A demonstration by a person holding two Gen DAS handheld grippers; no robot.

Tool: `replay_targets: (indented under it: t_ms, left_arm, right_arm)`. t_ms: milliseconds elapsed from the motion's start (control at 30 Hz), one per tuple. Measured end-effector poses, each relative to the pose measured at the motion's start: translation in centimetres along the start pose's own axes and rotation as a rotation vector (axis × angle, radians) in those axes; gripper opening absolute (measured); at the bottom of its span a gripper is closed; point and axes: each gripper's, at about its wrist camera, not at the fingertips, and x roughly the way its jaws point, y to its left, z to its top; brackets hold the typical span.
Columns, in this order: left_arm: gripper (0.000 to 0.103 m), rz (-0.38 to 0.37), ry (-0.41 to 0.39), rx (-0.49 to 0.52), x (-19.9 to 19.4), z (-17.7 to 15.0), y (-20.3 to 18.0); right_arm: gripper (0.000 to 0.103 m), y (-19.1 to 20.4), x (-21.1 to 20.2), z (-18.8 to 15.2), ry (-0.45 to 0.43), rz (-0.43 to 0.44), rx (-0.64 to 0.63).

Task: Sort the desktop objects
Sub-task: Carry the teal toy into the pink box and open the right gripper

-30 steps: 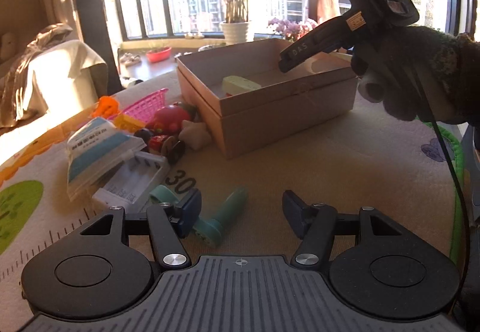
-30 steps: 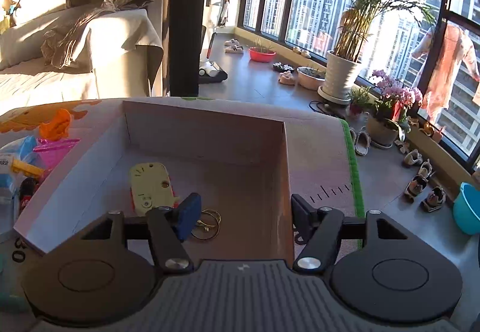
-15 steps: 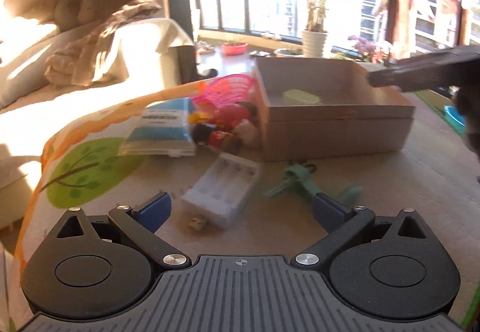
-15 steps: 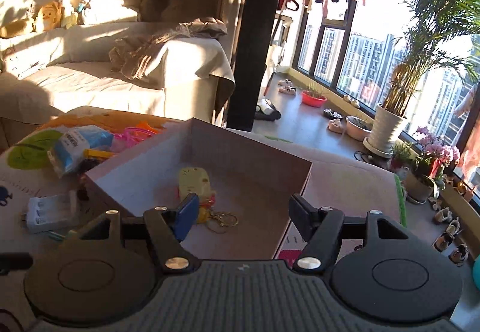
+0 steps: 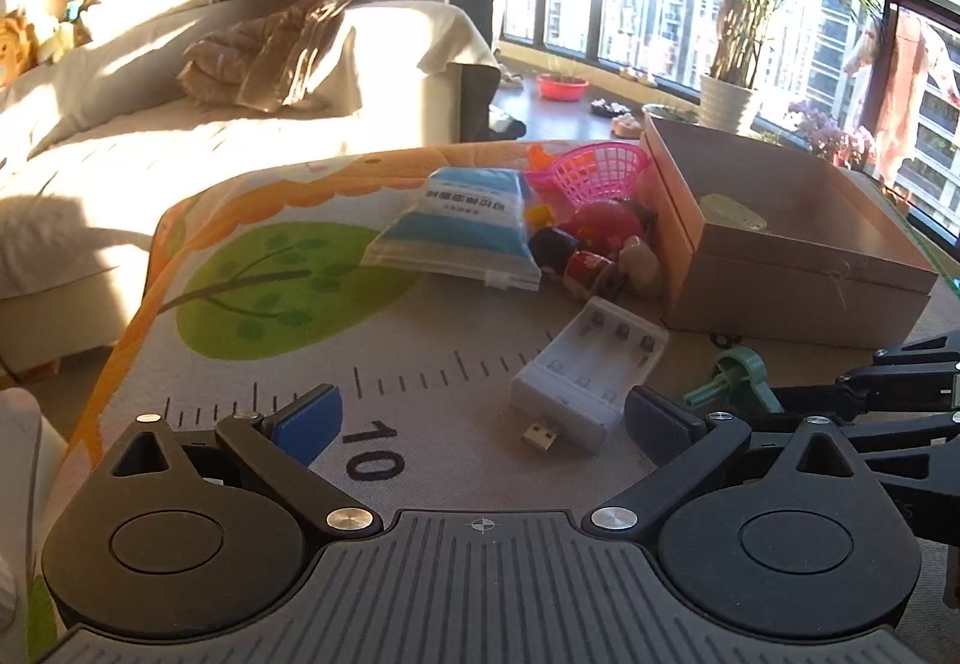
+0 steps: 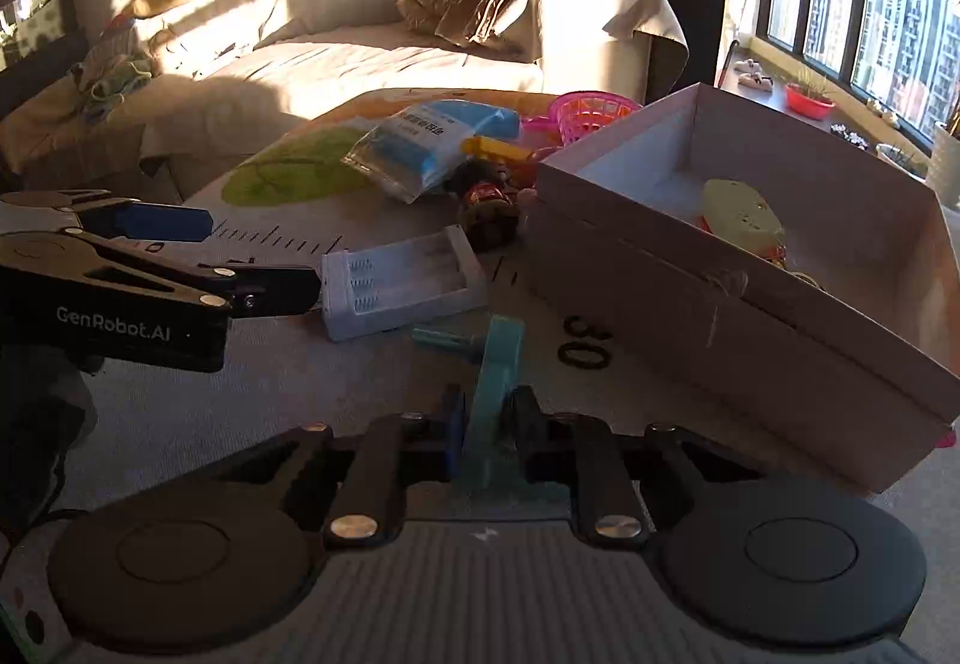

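My left gripper [image 5: 480, 418] is open wide just above the mat, and the white battery charger [image 5: 591, 373] lies between and just beyond its fingertips. In the right wrist view the left gripper [image 6: 264, 256] reaches the charger [image 6: 399, 287] from the left. My right gripper [image 6: 486, 424] is shut on a teal plastic clamp [image 6: 495, 382], also seen in the left wrist view [image 5: 735, 379]. The open cardboard box [image 6: 750, 316] holds a pale yellow device [image 6: 741, 214] and a key ring.
A blue-white packet [image 5: 459, 226], a pink basket [image 5: 600, 172], a red toy [image 5: 603, 223] and small toys lie in a pile left of the box [image 5: 792, 274]. A sofa with a blanket [image 5: 300, 45] stands behind the play mat [image 5: 270, 280].
The right gripper has left the box, come down to the mat and shut on the teal clamp. The left gripper has swung left, opened wider and straddles the charger.
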Motion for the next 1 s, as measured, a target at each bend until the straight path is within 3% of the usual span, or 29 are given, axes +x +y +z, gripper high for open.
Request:
replay_targets:
  t_ms: [167,367,467,633,833,933,1000]
  left_arm:
    - [0.103,-0.044,0.031,0.013,-0.1,-0.5,-0.6]
    - [0.103,-0.098,0.035,0.056,0.2,-1.0,-2.7]
    - [0.103,-0.097,0.032,0.078,0.3,-1.1,-3.4]
    - [0.103,-0.088,0.038,0.077,0.5,-1.2,-3.2]
    - [0.103,-0.061,0.025,0.049,1.0,-0.5,-1.7]
    - [0.103,-0.001,0.010,0.010,1.3,0.6,-0.3]
    - [0.103,0.033,-0.006,-0.015,1.4,1.6,0.9]
  right_arm:
    - [0.011,-1.2,-4.2,0.2,-0.044,0.000,0.035]
    - [0.011,-5.6,-9.5,4.0,-0.185,-0.050,0.147]
    - [0.011,-7.7,-8.8,5.5,-0.215,-0.147,0.165]
    - [0.011,-11.0,-4.4,6.4,-0.151,-0.220,0.221]
    - [0.013,-9.5,-4.0,5.8,-0.171,-0.213,0.208]
    - [0.029,-6.6,-4.6,5.5,-0.193,-0.141,0.136]
    - [0.059,-4.1,-4.2,5.1,-0.187,-0.056,0.083]
